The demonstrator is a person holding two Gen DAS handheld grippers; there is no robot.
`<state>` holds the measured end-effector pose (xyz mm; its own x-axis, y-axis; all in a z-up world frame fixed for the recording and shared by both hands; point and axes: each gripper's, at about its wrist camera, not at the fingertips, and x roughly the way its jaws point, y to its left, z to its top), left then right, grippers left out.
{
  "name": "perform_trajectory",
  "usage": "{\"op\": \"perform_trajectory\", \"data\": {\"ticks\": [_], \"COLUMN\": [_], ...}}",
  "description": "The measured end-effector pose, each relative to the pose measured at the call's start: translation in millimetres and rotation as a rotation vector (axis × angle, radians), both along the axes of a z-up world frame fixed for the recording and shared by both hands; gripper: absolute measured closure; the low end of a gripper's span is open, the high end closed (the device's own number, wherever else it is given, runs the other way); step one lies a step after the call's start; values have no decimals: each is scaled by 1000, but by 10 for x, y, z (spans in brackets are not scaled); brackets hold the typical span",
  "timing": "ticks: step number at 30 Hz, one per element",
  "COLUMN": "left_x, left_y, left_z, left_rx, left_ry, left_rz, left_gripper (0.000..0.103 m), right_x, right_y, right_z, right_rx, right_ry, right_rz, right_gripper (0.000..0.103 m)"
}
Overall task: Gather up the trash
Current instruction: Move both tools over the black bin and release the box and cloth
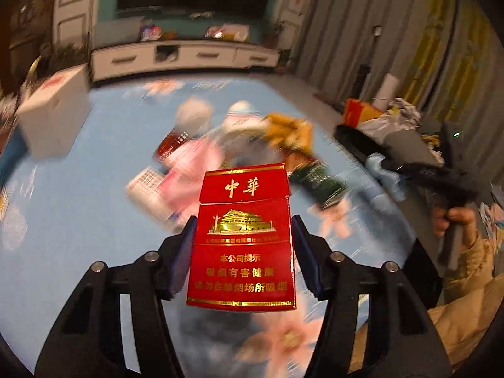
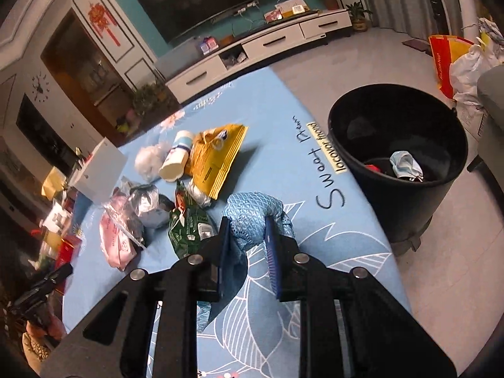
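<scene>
Trash lies heaped mid-frame on the blue tablecloth (image 2: 318, 170): a yellow packet (image 2: 220, 157), a white bottle (image 2: 176, 157), a green wrapper (image 2: 186, 230). The left gripper (image 1: 241, 236) clamps a red cigarette pack (image 1: 242, 236) at frame centre. The right gripper (image 2: 247, 236) pinches a crumpled blue cloth (image 2: 252, 217) at centre. A black bin (image 2: 397, 154) stands at right.

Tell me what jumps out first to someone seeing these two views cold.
In the left wrist view, a bright red cigarette pack fills the centre, clamped upright in the left gripper. In the right wrist view, the right gripper pinches a crumpled blue cloth above the blue floral tablecloth, with the black bin on the floor to the right and a litter of wrappers to the left.
</scene>
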<state>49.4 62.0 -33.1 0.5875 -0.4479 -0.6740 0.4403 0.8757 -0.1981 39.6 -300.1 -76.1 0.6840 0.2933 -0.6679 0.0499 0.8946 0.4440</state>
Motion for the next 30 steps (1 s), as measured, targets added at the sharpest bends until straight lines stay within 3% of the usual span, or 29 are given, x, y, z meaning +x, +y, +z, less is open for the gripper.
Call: {"op": "perform_trajectory", "data": {"ticks": [4,10,21,30], "left_x": [122,323,982,1349], "left_y": [-519,-1394,-2849,-3758], "left_z": [164,180,2,-248], "left_rx": [0,10,26,73], "left_ry": [-46,-48,49,101], "left_rz": [-83,-197,-331,-381], "left_gripper": [43,43,43,43], "right_x": [-58,-163,-155,306], "right_y": [-197,-646,-1595,-1907], "right_z": [13,16,-44,-270], "right_rx": [19,50,99,129], "right_ry": [-26,-72,-128,-79], "right_rz": [-38,-115,-303,-320], "right_gripper": [80,80,80,77]}}
